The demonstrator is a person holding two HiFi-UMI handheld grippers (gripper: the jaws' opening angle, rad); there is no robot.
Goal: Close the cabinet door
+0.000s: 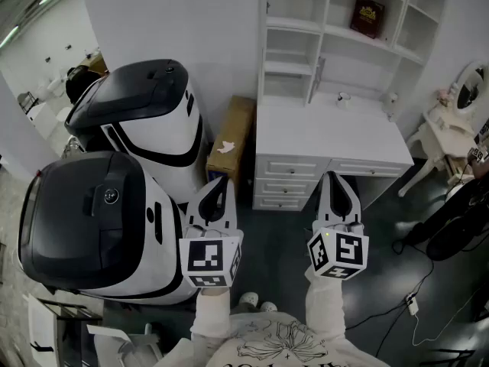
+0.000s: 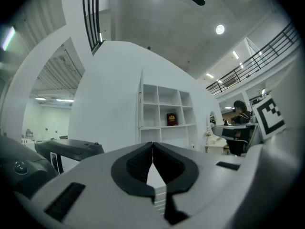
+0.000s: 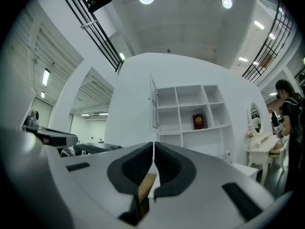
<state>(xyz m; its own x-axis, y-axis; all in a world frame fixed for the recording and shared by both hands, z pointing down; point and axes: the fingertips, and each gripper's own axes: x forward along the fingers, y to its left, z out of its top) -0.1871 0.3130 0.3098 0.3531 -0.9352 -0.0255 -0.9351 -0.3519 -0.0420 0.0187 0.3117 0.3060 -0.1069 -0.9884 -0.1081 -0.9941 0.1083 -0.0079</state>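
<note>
Right gripper (image 1: 333, 179) and left gripper (image 1: 221, 183): both jaws together, empty. Cabinet door (image 3: 154, 104) stands open edge-on, ahead and above, well apart from both.

A book (image 1: 367, 15) stands in the shelf unit (image 1: 291, 24) on the desk (image 1: 321, 136), a cardboard box (image 1: 231, 140) just left of it.

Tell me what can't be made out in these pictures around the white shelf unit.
- Print on the dark red book: too small in every view.
- The white cabinet door: seen edge-on in the right gripper view, so its face is hidden.
- The small white object on the white desk: too small in the head view to identify.
</note>
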